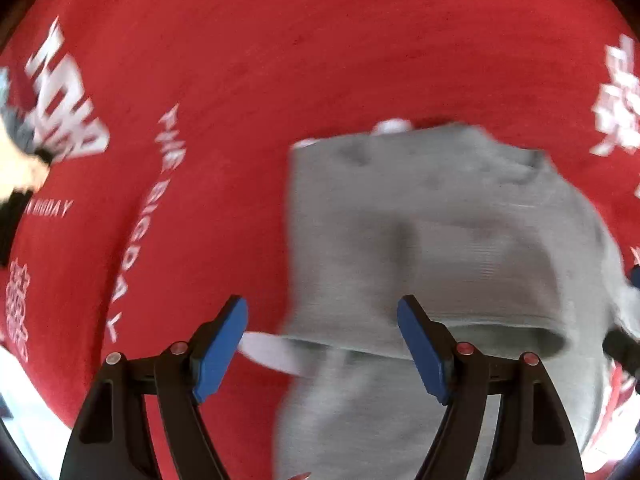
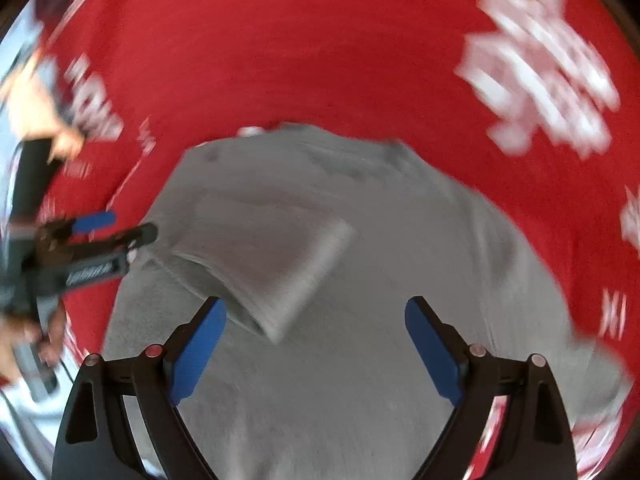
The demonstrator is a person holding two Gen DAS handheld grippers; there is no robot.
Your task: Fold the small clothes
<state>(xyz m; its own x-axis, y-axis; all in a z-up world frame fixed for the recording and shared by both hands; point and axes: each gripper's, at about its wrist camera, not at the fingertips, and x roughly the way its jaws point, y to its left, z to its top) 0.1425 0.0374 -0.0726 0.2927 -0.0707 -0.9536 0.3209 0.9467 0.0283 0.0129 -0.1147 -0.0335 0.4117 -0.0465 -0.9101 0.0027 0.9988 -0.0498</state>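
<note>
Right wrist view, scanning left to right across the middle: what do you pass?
Person's hand → left gripper → folded sleeve of the grey garment → red printed cloth.

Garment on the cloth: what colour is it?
Plain grey garment, clearest in the right wrist view.

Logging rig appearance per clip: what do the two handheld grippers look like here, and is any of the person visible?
Both the left gripper and right gripper have black angular frames, flat blue finger pads, and small red or silver pivot pins. In the right wrist view, the left gripper's black body bears blurred white lettering, and bare skin shows on the person's hand.
</note>
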